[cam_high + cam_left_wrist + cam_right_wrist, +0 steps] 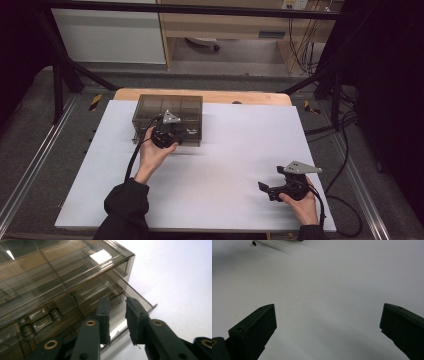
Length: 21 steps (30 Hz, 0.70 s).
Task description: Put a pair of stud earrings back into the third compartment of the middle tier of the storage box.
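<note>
Jaws of the left gripper [117, 320] stand a narrow gap apart, with nothing pinched between the pads; they sit at the near front edge of the smoked transparent plastic organiser box [57, 282], right where a thin clear flap or drawer lip [136, 296] juts from its lower corner. Whether either pad touches that lip cannot be told. The box (brown-tinted, divided into compartments, a latch-like moulding on its front) rests on the far left part of the white sheet [225, 165] covering the table. In the high view the left gripper [167, 135] overlaps the box's near edge [170, 107], held from below by the left hand [152, 155], black sleeve at the wrist. Well apart, at the near right corner of the sheet, the right hand [305, 202] holds the right gripper [262, 187] low over bare sheet; its 2 jaws are spread wide with nothing between them. Beyond the sheet, the wooden table edge [200, 94].
</note>
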Motion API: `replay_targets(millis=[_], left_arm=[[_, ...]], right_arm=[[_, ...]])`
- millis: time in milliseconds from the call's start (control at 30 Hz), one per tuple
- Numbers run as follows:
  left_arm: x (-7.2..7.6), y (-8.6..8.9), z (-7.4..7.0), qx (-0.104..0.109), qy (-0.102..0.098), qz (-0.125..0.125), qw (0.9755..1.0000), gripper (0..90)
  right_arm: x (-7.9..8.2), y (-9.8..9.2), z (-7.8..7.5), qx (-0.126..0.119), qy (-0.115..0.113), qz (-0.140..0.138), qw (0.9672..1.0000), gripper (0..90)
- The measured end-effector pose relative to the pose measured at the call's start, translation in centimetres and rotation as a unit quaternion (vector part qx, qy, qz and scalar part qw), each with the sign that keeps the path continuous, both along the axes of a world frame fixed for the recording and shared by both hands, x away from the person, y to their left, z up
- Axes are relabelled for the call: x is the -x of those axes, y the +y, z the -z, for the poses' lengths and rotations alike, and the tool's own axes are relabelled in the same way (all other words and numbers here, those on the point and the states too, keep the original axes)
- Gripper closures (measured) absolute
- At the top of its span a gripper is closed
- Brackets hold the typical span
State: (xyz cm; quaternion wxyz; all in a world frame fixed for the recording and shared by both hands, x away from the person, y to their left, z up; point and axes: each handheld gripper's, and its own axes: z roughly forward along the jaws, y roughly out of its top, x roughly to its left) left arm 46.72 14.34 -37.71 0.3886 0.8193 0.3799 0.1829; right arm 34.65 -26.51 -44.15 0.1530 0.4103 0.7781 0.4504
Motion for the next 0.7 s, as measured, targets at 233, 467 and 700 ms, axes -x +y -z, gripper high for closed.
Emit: replay_targets(millis=[233,467,700], left_arm=[[2.0,1.6,-1.2,0.000,-0.012,0.006,0.9999,54.1],[3.6,3.0,-1.0,-0.003,-0.014,0.004,0.9999,39.0],[5.1,4.7,-0.2,0.002,-0.013,-0.007,0.9999,26.1]], right_arm=[[0.0,0.0,0.0,0.000,0.000,0.001,1.0000,1.4],[0.0,0.1,0.0,0.001,0.002,0.000,1.0000,1.4],[0.0,0.1,0.1,0.002,0.002,0.002,1.0000,1.4]])
